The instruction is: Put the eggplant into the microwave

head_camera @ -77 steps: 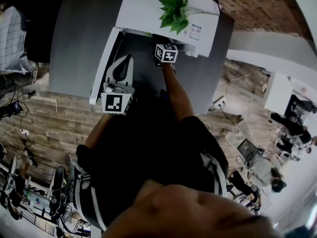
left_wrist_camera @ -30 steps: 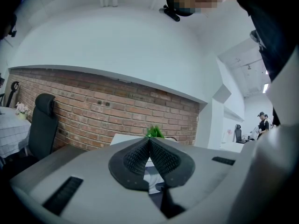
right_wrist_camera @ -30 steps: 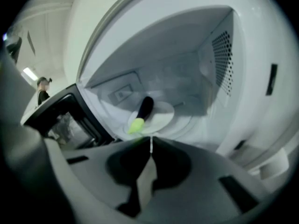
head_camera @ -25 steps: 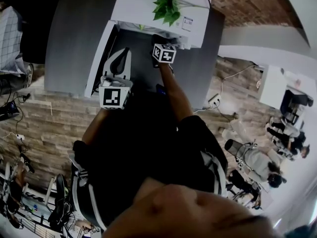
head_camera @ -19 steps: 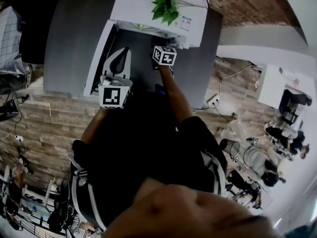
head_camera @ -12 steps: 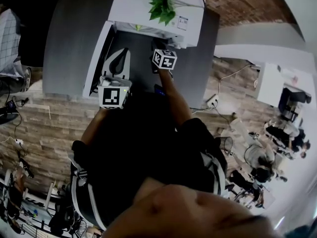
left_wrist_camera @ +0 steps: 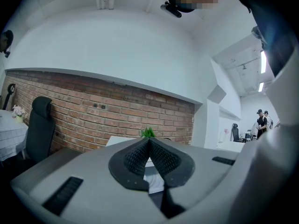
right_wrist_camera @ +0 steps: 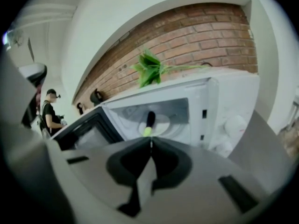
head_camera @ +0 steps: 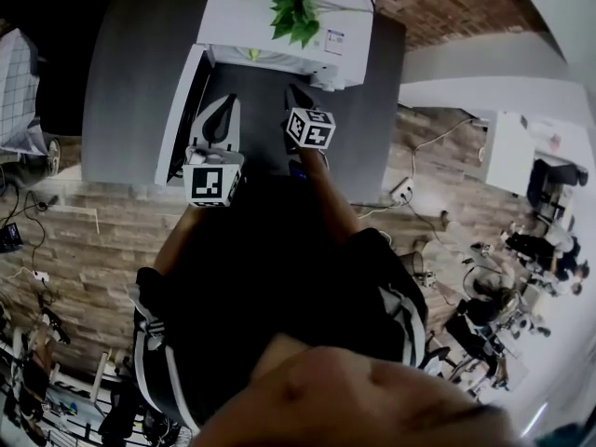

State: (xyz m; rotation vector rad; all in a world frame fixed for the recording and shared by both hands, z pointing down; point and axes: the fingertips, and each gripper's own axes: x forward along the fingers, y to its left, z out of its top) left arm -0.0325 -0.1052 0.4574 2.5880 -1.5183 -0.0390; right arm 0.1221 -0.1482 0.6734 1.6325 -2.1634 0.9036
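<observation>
Eggplant (right_wrist_camera: 148, 123) lies inside microwave (right_wrist_camera: 219, 101). Your right gripper (right_wrist_camera: 150, 141) clenched, empty, just outside it; draw straight back, clear of door (right_wrist_camera: 86, 133).

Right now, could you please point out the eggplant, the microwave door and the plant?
eggplant (right_wrist_camera: 149, 120): right gripper view, its dark body.
microwave door (right_wrist_camera: 88, 135): right gripper view, its dark window.
plant (head_camera: 293, 9): head view, its green leaves.

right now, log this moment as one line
eggplant: lying inside microwave | door: open | right gripper: shut, empty, in front of the opening | left gripper: shut, empty
</observation>
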